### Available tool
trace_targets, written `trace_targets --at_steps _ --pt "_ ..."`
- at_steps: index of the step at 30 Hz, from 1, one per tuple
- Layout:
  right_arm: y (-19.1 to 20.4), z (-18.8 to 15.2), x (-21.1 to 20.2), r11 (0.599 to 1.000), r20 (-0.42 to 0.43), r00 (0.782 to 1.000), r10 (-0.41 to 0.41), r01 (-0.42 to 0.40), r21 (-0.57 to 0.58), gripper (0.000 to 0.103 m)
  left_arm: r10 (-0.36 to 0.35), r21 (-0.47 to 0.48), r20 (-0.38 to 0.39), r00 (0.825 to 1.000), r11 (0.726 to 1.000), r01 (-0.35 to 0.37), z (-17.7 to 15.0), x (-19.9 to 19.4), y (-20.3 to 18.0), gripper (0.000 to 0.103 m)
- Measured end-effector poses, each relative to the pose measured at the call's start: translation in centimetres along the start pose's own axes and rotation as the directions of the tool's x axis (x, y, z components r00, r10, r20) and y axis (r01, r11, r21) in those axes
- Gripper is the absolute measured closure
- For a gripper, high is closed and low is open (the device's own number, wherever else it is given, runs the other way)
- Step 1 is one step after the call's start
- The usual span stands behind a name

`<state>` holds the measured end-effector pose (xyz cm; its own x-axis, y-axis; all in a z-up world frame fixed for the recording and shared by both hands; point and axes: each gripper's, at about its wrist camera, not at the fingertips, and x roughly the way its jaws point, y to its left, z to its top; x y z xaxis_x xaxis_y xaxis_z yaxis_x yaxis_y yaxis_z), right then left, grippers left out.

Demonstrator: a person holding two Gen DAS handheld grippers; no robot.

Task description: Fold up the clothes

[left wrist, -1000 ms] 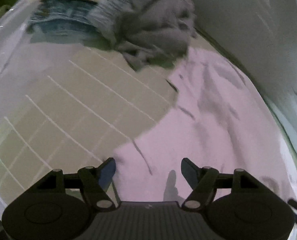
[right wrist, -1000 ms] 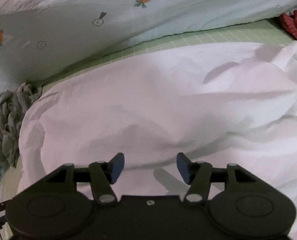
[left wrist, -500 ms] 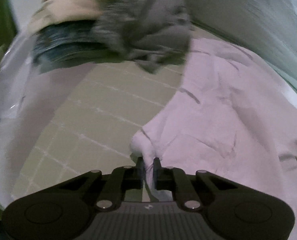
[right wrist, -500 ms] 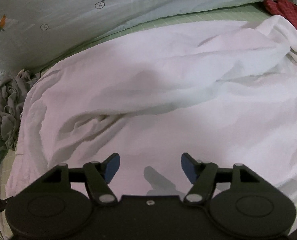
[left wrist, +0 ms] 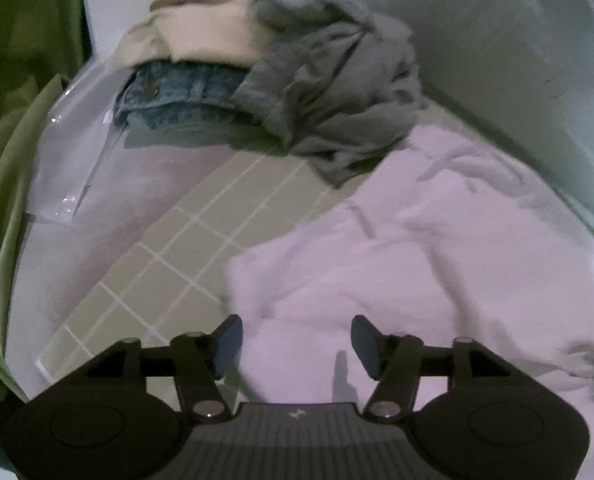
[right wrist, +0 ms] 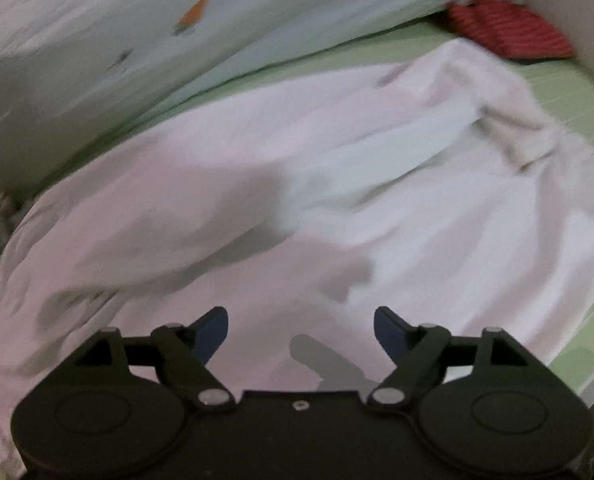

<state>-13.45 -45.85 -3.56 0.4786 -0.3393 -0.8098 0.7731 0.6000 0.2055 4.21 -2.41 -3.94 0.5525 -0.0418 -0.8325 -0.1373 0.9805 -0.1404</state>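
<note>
Two grippers seen, left (left wrist: 296, 340) and right (right wrist: 300, 330), both spread wide, nothing held | white garment (right wrist: 337, 200) spread on green sheet (left wrist: 201, 240) beneath both | no legible writing noted

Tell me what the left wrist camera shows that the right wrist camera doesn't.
Left wrist only: folded jeans, a cream garment on top of them, a clear plastic bag, and the open left gripper. Right wrist only: a red item at the far corner and the open right gripper. Both: the white garment and carrot-print bedding.
</note>
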Motion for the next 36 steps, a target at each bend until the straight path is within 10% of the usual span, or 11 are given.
trace_targets --at_steps 10,22,25,28,36 --pt "-16.1 7.0 3.3 0.936 0.150 0.958 -0.243 0.273 -0.224 0.019 -0.006 -0.036 0.059 0.998 0.999 0.008 -8.5 -5.2 -12.3 0.025" --pt "-30.3 9.5 6.8 0.976 0.015 0.982 -0.190 0.191 -0.103 0.011 -0.050 0.125 -0.035 0.998 0.991 0.054 -19.0 -7.4 -27.3 0.024" --pt "-30.2 9.1 6.3 0.984 0.031 0.991 -0.133 0.136 -0.116 0.034 -0.052 0.171 -0.032 0.998 0.984 0.057 -18.9 -7.4 -28.8 0.024" --pt "-29.7 8.5 5.3 0.982 0.042 0.994 -0.097 0.103 -0.159 0.084 -0.047 0.169 -0.042 0.998 0.984 0.054 -18.7 -6.7 -29.9 0.024" --pt "-30.1 8.3 3.7 0.977 -0.006 0.993 -0.118 0.115 -0.180 0.093 -0.036 0.221 -0.068 0.997 0.974 0.051 -18.5 -5.6 -32.5 0.024"
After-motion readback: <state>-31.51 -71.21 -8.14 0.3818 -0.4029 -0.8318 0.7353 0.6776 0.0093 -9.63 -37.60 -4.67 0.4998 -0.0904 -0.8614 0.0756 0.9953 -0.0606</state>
